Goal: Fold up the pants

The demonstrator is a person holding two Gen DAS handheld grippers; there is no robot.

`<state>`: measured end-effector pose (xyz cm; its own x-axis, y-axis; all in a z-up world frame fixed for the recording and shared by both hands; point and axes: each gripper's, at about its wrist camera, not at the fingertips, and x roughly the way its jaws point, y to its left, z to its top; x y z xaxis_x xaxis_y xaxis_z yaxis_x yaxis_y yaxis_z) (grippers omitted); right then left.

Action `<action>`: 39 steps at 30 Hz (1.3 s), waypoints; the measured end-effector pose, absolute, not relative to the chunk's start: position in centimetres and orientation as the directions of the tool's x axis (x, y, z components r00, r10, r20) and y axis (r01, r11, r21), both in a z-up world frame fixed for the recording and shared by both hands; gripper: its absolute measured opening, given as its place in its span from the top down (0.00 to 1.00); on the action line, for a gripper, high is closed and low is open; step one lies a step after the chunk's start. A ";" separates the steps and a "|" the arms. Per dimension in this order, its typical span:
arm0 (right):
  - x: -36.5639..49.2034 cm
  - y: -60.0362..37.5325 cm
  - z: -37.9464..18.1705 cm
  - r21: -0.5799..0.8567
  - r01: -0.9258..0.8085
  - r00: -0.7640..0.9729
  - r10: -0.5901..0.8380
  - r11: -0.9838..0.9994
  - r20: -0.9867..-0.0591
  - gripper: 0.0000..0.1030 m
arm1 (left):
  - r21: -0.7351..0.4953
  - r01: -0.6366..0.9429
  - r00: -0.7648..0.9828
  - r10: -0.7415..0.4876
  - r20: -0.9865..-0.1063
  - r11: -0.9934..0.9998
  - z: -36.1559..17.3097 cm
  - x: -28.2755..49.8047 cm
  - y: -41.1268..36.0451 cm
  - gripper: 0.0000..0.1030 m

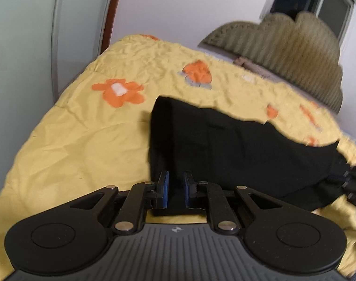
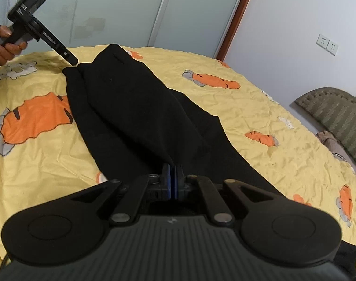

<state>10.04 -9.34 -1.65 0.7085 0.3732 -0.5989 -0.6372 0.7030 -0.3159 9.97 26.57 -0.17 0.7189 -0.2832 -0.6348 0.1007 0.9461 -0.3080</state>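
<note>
Black pants (image 2: pixel 140 117) lie lengthwise on a yellow bedspread (image 2: pixel 37 164) with orange carrot prints. My right gripper (image 2: pixel 172 178) is shut on the near end of the pants. In the right wrist view my left gripper (image 2: pixel 71 59) touches the far end of the pants, held by a hand. In the left wrist view the left gripper (image 1: pixel 176 187) has its jaws slightly apart over the edge of the pants (image 1: pixel 224 145), with dark cloth between them. The right gripper (image 1: pixel 351 182) shows at the right edge, on the pants' other end.
A padded grey-green headboard (image 1: pixel 283 53) stands at the bed's far side. Frosted sliding wardrobe doors (image 2: pixel 121 11) and a white wall with sockets (image 2: pixel 327 44) lie behind the bed. The bedspread extends on both sides of the pants.
</note>
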 end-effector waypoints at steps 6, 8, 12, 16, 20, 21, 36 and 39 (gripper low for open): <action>9.2 -9.1 -2.1 -0.334 -0.611 0.735 0.358 0.718 -0.576 0.96 | -0.609 0.087 0.638 -0.513 -0.574 0.788 -0.5 10.5 25.8 0.87; 9.2 -9.3 -2.2 -0.323 -0.607 0.737 0.361 0.726 -0.572 0.96 | -0.662 0.064 0.626 -0.547 -0.556 0.747 -1.0 10.4 25.1 0.87; 9.1 -9.5 -2.4 -0.307 -0.603 0.737 0.366 0.736 -0.569 0.96 | -0.794 -0.039 0.623 -0.606 -0.494 0.607 -3.1 11.0 24.6 0.87; 9.1 -9.5 -2.4 -0.308 -0.601 0.739 0.367 0.737 -0.564 0.96 | -0.858 -0.179 0.653 -0.594 -0.470 0.481 -5.8 11.6 24.6 0.87; 9.0 -9.7 -2.2 -0.300 -0.600 0.741 0.374 0.742 -0.558 0.96 | -0.889 -0.286 0.651 -0.608 -0.455 0.359 -7.8 10.7 24.8 0.87; 9.0 -9.7 -2.2 -0.300 -0.601 0.740 0.375 0.740 -0.559 0.96 | -0.878 -0.299 0.648 -0.596 -0.474 0.374 -7.8 10.4 24.7 0.87; 8.5 -9.8 -2.8 -0.289 -0.596 0.740 0.374 0.749 -0.559 0.96 | -0.864 -0.387 0.736 -0.457 -0.499 0.321 -7.7 11.9 25.7 0.74; 8.4 -9.8 -2.8 -0.288 -0.593 0.743 0.373 0.752 -0.556 0.96 | -0.843 -0.355 0.756 -0.406 -0.513 0.403 -6.3 10.7 25.9 0.89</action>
